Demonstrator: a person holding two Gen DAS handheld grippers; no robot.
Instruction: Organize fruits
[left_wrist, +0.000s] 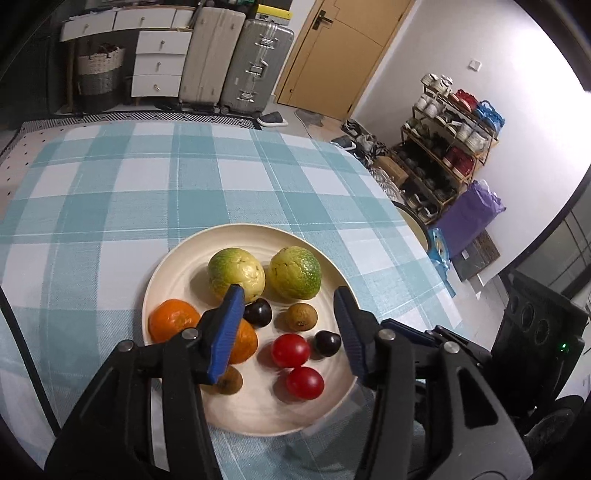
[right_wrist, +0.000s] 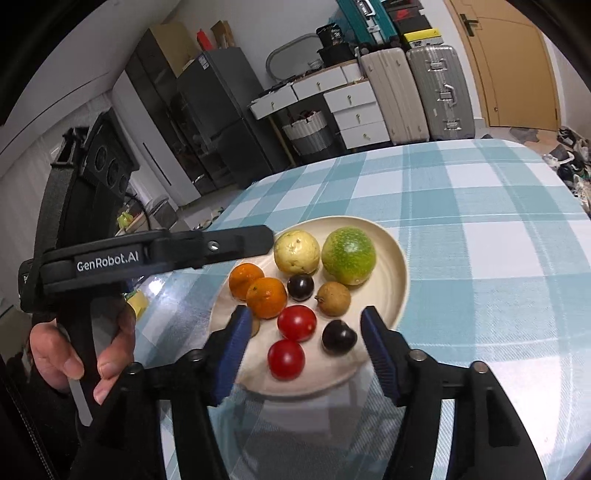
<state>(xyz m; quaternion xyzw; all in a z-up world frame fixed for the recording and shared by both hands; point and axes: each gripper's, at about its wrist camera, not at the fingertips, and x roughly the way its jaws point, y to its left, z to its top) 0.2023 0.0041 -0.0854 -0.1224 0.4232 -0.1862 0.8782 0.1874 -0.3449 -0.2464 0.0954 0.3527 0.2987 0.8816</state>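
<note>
- Left gripper (left_wrist: 288, 295): jaws wide apart, empty, above plate (left_wrist: 177, 273).
- Right gripper (right_wrist: 304, 319): jaws spread, nothing held.
- Plate holds two oranges (right_wrist: 266, 297), tomatoes (right_wrist: 296, 322).

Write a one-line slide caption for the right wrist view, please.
Open right gripper hovers over a cream plate of mixed fruit on a checked tablecloth.

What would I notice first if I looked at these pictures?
Your eye lands on the round cream plate of bright fruit, sitting on the blue-and-white checked tablecloth. Two red tomatoes shine at the front, two oranges sit to the left, and two big green-yellow fruits are at the back. Both grippers' blue fingers hang open over the plate's near edge, holding nothing.
</note>
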